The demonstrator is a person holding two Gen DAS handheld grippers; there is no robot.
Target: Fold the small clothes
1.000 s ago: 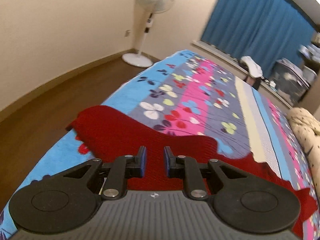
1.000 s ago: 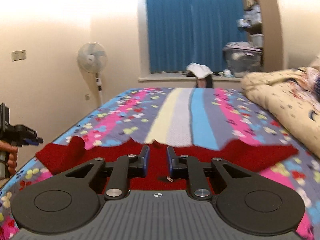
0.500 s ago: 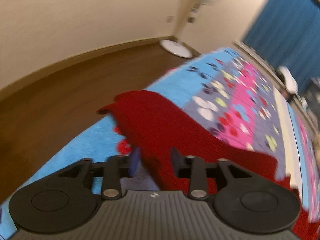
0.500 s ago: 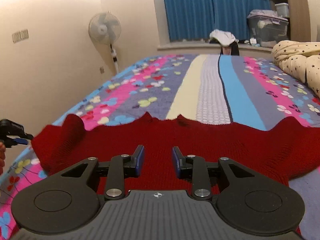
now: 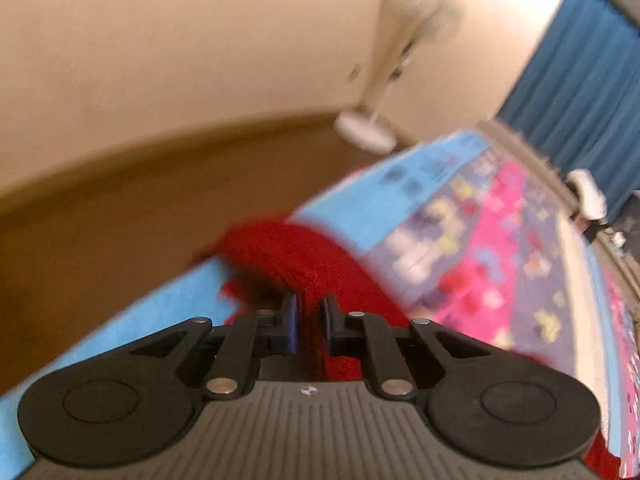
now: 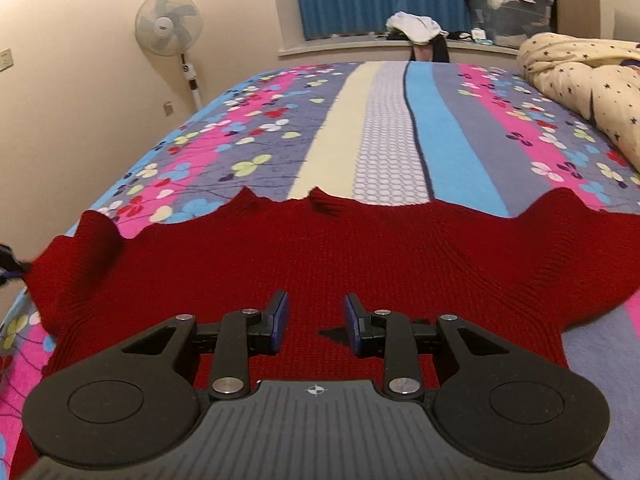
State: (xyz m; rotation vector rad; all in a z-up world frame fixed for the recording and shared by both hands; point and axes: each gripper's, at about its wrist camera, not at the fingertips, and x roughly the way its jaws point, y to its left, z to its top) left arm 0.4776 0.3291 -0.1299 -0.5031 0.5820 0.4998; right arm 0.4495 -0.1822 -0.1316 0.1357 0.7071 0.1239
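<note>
Left wrist view, blurred: the left gripper (image 5: 308, 326) has its fingers (image 5: 289, 322) clamped on a raised fold of the red knitted garment (image 5: 296, 256) at the garment's left end, near the edge of the bed (image 5: 120, 320) above the wooden floor (image 5: 120, 200). The pinch presumably gives a hold from which this end can be lifted and carried inward for a fold. A standing fan (image 5: 404, 48) and blue curtain (image 5: 580, 80) lie beyond.

Right wrist view: the garment (image 6: 360, 248) lies spread across the near part of the patterned bedspread (image 6: 400, 128), its left end bunched upward. The right gripper (image 6: 316, 324) hovers low over the middle of the knit with fingers (image 6: 279, 320) apart and holding nothing, probably placed to pin or take the cloth. A star-print duvet (image 6: 580, 72) rests at far right, well apart from the garment. The fold appears barely begun.
</note>
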